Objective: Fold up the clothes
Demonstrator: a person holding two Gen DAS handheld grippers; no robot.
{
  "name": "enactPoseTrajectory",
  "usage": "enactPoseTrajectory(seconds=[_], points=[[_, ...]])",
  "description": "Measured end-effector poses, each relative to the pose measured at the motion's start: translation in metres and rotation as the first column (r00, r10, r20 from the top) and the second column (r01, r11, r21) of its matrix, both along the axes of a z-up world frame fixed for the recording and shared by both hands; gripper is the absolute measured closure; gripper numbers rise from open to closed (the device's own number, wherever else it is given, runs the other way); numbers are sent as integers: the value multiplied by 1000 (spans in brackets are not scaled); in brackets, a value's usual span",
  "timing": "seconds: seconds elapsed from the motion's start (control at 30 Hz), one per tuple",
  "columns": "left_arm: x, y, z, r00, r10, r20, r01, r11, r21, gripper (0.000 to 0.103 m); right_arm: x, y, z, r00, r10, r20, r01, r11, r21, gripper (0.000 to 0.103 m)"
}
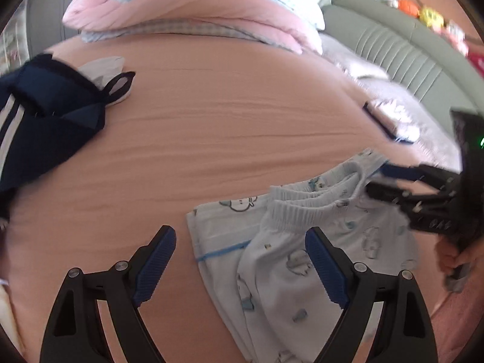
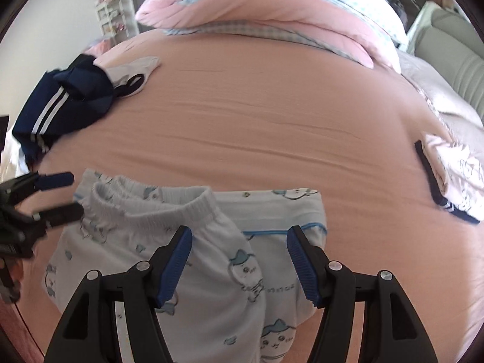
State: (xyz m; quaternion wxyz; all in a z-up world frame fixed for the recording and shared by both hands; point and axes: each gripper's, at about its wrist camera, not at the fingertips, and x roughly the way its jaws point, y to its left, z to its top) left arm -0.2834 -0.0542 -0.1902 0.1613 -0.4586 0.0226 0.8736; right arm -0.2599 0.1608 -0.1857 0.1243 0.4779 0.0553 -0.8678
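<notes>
Light blue pyjama pieces with cartoon prints (image 1: pixel 272 257) (image 2: pixel 211 242) lie bunched on the pink bed sheet (image 1: pixel 227 121), elastic waistbands facing away from me. My left gripper (image 1: pixel 242 263) hovers open over the garment's left edge; its right pad (image 1: pixel 326 266) is above the fabric, its left pad over bare sheet. In the right wrist view the left gripper (image 2: pixel 75 195) stands just left of the waistband. My right gripper (image 2: pixel 239 263) is open above the fabric, pressing on nothing. In the left wrist view the right gripper (image 1: pixel 376 181) sits at the waistband's far right end.
A crumpled navy garment with white stripes (image 1: pixel 45 115) (image 2: pixel 60 99) lies at the left beside a white piece (image 2: pixel 136 66). A folded pale garment with navy trim (image 1: pixel 390 118) (image 2: pixel 450 175) rests at the right. A pink duvet (image 2: pixel 272 9) is heaped at the far end.
</notes>
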Motion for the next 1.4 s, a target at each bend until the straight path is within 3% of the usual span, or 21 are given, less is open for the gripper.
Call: enactPoseTrajectory(seconds=[0.03, 0.13, 0.23, 0.3, 0.37, 0.53, 0.7, 0.87, 1.0, 1.1, 1.2, 1.3, 1.4], points=[[-4, 5, -3, 999, 41, -28, -42, 998, -50, 15, -11, 1, -3, 1000, -17, 10, 17, 1000, -2, 39], [-8, 5, -6, 995, 88, -52, -91, 995, -39, 15, -21, 16, -8, 995, -88, 47, 91, 995, -46, 39], [4, -4, 17, 988, 123, -97, -128, 991, -46, 15, -15, 28, 1, 990, -134, 42, 137, 988, -72, 39], [13, -10, 29, 995, 84, -52, -86, 996, -23, 15, -3, 33, 12, 990, -138, 20, 139, 987, -81, 39], [30, -13, 32, 998, 69, 2, -69, 997, -20, 15, 14, 34, 16, 994, -97, 50, 102, 989, -107, 37], [68, -4, 7, 985, 107, 136, -90, 988, -123, 15, 61, 28, 4, 996, 9, 90, -4, 998, -55, 37], [96, 16, -11, 980, 116, 164, -86, 981, -176, 15, 84, 21, -13, 992, 50, 118, -53, 998, 15, 37], [101, 23, -12, 983, 128, 129, -92, 962, -256, 7, 88, 22, -19, 991, 52, 122, -59, 997, 51, 33], [111, 24, -1, 988, 147, 47, -116, 909, -399, 7, 92, 34, -16, 994, 20, 104, -29, 996, 84, 33], [108, 13, 9, 978, 207, 35, -174, 890, -421, 8, 93, 50, -14, 995, -29, 100, 17, 993, 113, 33], [116, 17, 20, 984, 177, 22, -161, 931, -329, 8, 94, 62, 0, 997, -62, 52, 57, 993, 103, 33], [125, 27, 27, 993, 122, 10, -116, 966, -232, 8, 97, 61, 22, 998, -48, -42, 48, 999, 10, 33], [129, 49, 14, 997, 63, 37, -52, 968, -246, 8, 92, 49, 29, 997, -10, -78, 6, 999, -52, 32]])
